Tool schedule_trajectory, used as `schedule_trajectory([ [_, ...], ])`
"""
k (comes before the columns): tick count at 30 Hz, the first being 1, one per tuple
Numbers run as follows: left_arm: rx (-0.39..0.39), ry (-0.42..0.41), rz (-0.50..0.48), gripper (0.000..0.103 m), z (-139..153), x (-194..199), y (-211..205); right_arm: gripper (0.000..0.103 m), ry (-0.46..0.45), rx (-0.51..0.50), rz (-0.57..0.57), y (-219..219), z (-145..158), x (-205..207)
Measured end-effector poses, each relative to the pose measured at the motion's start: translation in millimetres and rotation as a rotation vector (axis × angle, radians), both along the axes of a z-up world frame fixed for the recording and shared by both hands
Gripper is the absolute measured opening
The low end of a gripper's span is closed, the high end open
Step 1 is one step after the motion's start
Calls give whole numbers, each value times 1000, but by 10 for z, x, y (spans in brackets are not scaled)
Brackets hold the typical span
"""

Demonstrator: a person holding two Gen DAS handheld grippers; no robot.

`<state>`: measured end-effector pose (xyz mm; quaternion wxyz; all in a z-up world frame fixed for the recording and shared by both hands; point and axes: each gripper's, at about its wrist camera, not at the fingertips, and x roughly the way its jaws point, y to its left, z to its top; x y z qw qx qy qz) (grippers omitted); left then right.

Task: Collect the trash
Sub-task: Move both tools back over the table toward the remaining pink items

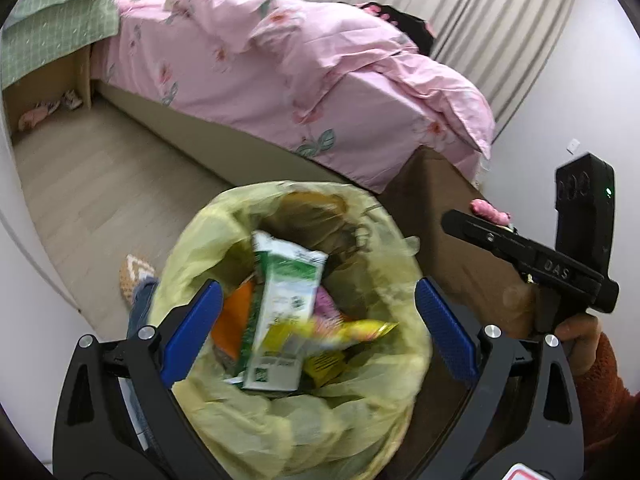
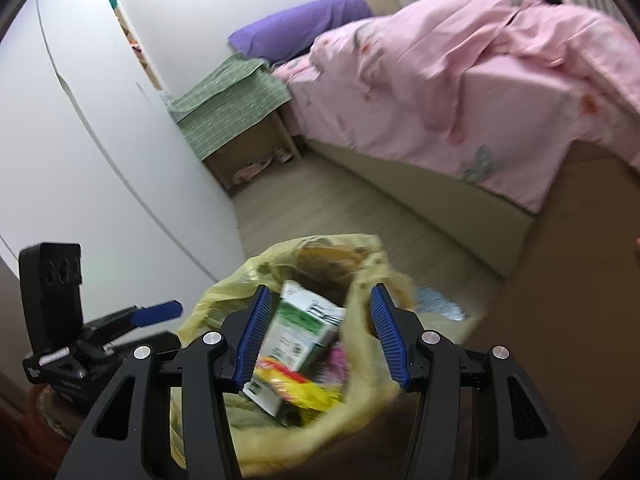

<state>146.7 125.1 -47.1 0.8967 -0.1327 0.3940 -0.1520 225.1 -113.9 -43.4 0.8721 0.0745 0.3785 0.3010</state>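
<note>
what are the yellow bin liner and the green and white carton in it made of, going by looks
Yellow bin liner: thin plastic film, it seems; slightly translucent, crinkled, with soft folds over the rim.

Green and white carton: probably coated paperboard; flat printed faces and crisp folded edges, with a slight sheen. Motion blur leaves the finish uncertain.

Pale wood-look floor (image 1: pixel 100 184) carries it all. Bin with yellow bag (image 1: pixel 256 412) stands on it at 6 o'clock in the left wrist view, full of wrappers. Bed (image 1: pixel 280 80) with pink floral duvet runs 11 to 3 o'clock, base on the floor. Bedside stand (image 1: pixel 48 80) under a green cloth at 9 o'clock, beside the bed head. Crumpled pale blue scrap (image 2: pixel 440 304) lies on the floor at 4 o'clock in the right wrist view, just beside the bag.
</note>
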Motion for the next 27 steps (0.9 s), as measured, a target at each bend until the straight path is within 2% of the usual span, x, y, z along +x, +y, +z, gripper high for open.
schedule_trajectory([
  [5,-2,-12,-97,92,29,77,-489,49,-70,-56,-135,-687,146,-362],
  [9,37,-27,-213,92,51,127,-1079,50,-113,-128,-286,-1359,201,-706],
  [12,58,-35,-307,92,78,191,-1578,57,-134,-168,-379,-1812,202,-934],
  [14,58,-39,-353,92,78,235,-1841,58,-118,-175,-420,-2110,172,-1034],
  [17,4,-33,-462,93,53,373,-2370,58,-76,-196,-483,-2500,100,-1178],
  [21,-8,20,-572,93,-75,615,-3096,58,-97,-209,-572,-2870,5,-1387],
  [24,-23,55,-609,93,-173,859,-3589,58,-56,-189,-625,-3090,-170,-1470],
  [27,-12,75,-572,93,-260,1097,-3922,58,-35,-252,-676,-3170,-308,-1532],
])
